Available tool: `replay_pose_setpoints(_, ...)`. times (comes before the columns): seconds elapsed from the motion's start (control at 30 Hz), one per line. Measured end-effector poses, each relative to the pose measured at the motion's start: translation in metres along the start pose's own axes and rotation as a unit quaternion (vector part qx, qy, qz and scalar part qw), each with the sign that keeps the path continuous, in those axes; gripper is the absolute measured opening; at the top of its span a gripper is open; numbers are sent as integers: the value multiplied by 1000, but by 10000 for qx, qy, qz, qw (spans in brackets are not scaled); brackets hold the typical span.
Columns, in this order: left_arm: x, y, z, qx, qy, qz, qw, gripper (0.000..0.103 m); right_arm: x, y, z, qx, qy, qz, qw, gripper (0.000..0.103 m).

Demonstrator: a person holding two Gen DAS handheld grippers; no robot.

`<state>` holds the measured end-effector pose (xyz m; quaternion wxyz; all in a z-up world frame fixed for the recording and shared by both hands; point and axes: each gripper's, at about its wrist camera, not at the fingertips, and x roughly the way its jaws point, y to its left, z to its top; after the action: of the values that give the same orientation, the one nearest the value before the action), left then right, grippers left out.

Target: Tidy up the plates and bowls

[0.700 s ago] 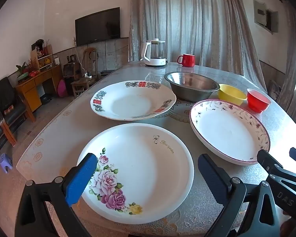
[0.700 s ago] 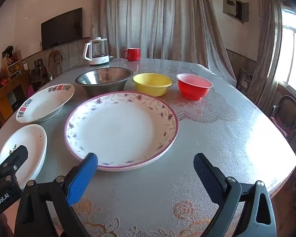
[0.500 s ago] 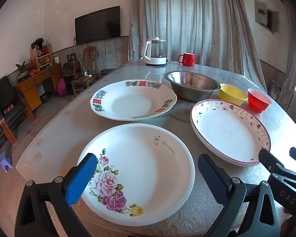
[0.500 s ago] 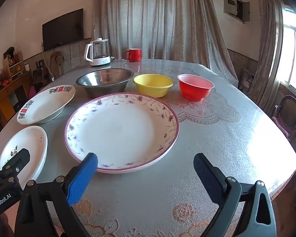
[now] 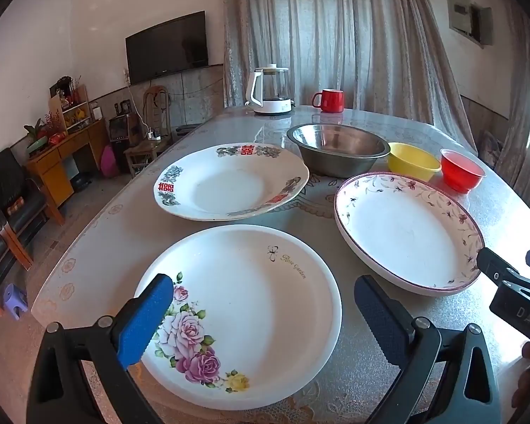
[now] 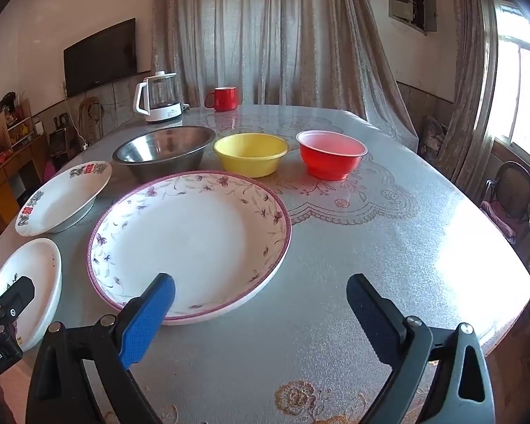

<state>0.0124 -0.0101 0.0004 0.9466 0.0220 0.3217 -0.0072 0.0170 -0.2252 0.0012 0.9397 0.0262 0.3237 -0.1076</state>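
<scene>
Three plates lie on the table: a white rose plate (image 5: 243, 314) nearest, a plate with red characters (image 5: 229, 182) behind it, and a purple-rimmed floral plate (image 5: 406, 229) to the right. Further back stand a steel bowl (image 5: 337, 148), a yellow bowl (image 5: 413, 160) and a red bowl (image 5: 461, 173). My left gripper (image 5: 261, 304) hovers open over the rose plate's near part, holding nothing. My right gripper (image 6: 261, 300) stands open at the near rim of the purple-rimmed plate (image 6: 190, 240), its blue finger over that rim, empty. The bowls (image 6: 251, 153) sit beyond.
A glass kettle (image 5: 270, 90) and a red mug (image 5: 330, 100) stand at the table's far end. The table edge (image 6: 505, 300) curves off at the right, with a chair (image 6: 512, 198) beyond. Furniture and a television line the left wall.
Both views have shifted only slightly; the plates and bowls lie where they were, and both grippers remain wide open.
</scene>
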Motion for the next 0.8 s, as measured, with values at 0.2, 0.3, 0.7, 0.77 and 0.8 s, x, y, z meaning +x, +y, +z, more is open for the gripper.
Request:
replay_pose_setpoints(0.2,1,-8,2,152,19,-25,9999,103,2,-6,0,70,13,5,10000,100)
replay_pose_setpoints(0.3,3,-11,1,186,53,-37,9998,103,3,-9,0,92,1,-6,10000,100)
replay_pose_setpoints(0.7,-7,-16,-2,307,-16,-180,9994,103,0,-12,-3,121,13,-73,9999,100)
replay_pose_setpoints(0.77,-9,-16,-2,306,-22,-230,9993,103,-2,-11,-3,101,1,-71,9999,100)
replay_pose_setpoints(0.8,-10,-17,-2,310,-39,-241,9992,103,-3,-11,-3,90,-5,-68,9999,100)
